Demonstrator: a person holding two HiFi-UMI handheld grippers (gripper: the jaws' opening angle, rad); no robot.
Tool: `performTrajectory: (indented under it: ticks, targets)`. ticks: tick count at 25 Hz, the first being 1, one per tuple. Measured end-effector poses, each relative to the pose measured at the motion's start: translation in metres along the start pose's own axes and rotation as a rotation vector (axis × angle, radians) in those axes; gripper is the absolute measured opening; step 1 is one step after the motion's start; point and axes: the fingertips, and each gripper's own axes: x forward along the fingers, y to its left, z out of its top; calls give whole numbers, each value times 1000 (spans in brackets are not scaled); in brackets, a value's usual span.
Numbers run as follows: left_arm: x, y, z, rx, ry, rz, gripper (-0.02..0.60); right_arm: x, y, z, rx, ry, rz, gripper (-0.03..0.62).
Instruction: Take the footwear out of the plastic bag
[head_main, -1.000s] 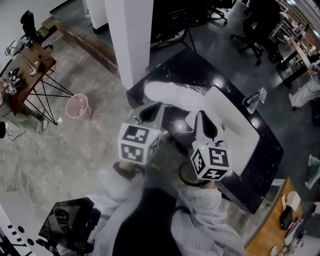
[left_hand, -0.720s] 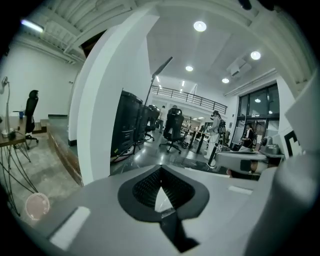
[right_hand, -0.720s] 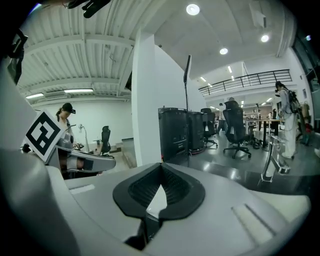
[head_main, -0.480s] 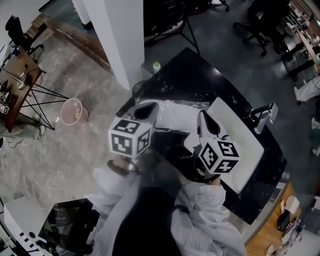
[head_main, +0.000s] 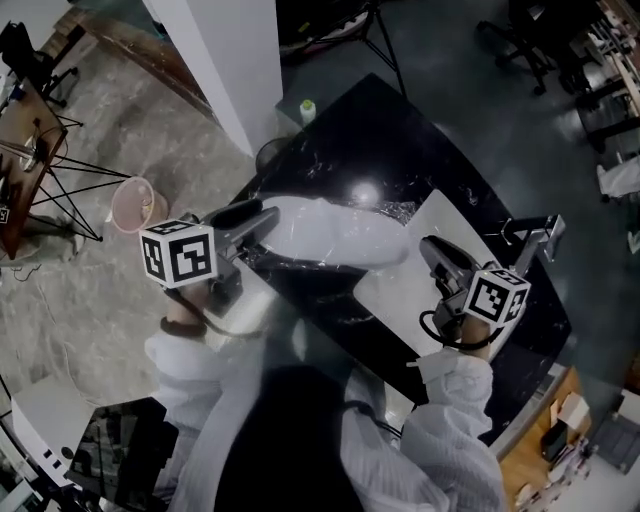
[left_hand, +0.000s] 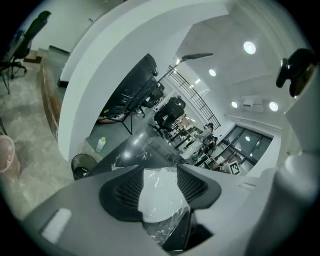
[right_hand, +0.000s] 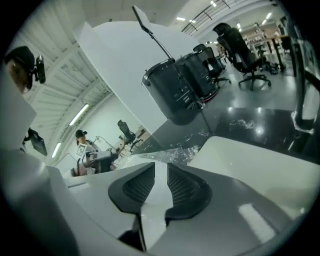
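A clear plastic bag (head_main: 335, 235) with white footwear inside lies across the black table (head_main: 400, 140). My left gripper (head_main: 258, 218) is at the bag's left end. Its jaws are opening, and in the left gripper view (left_hand: 159, 186) the crinkled bag (left_hand: 157, 202) shows in the gap with the pads off it. My right gripper (head_main: 438, 255) hovers over a white panel (head_main: 395, 290) at the bag's right end. Its jaws are opening too, with a narrow gap in the right gripper view (right_hand: 161, 186). The bag's edge (right_hand: 175, 152) lies beyond them.
A white pillar (head_main: 225, 60) rises at the table's far left corner, with a dark bin (head_main: 268, 155) and a green bottle (head_main: 307, 110) at its foot. A pink bucket (head_main: 132, 203) stands on the floor to the left. A metal fixture (head_main: 530, 235) stands at the table's right edge.
The two grippers, close together over the bag before, have spread apart: the left one went left, the right one went right. The bag now lies uncovered between them.
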Motion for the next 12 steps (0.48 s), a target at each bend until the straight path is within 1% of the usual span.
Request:
performTrajectory:
  ticks: [1,4,6,8,10,12]
  targets:
    - [-4,5,0,-11,3,-9,215,0,-7,-4,21,25,35,93]
    - [-15,18,-3,-26,47,-32,241,6,-20,-17,67,103,137,106]
    - [-19,27,-5,-47,74,-36,241,11,-24,-23,84,156,203,127]
    - [-23,38,-8,-57,103,-15,241,16,-29,-30,100,210,248,126]
    - [-25,48,-13,-58,151,4,241,21,-29,-37,114,258,293,124]
    - [-23,51,-19,-60,195,0,241,25,-27,-40,128,285,336,124]
